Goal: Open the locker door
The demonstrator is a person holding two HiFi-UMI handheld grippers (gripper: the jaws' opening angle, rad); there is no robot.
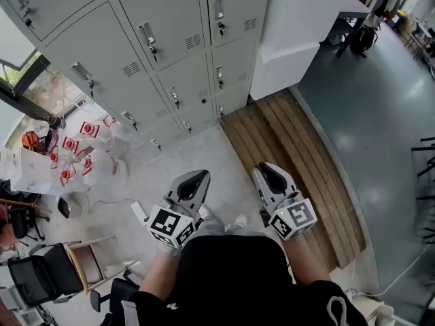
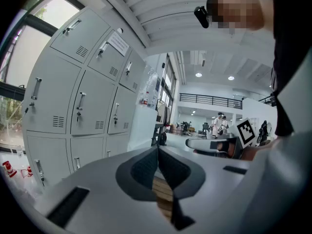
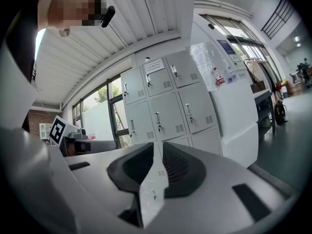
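Note:
A bank of grey lockers fills the top of the head view, every door shut, each with a small metal handle and a vent. My left gripper and right gripper are held side by side over the floor, well short of the lockers and touching nothing. In the left gripper view the lockers stand to the left, and the left gripper has its tips together, empty. In the right gripper view the lockers stand straight ahead, and the right gripper shows a narrow slit between its tips with nothing in it.
A tall white cabinet stands right of the lockers. Wooden planks lie on the floor in front of it. At the left are red-and-white items in clear plastic and a chair. Desks and people show far off in the hall.

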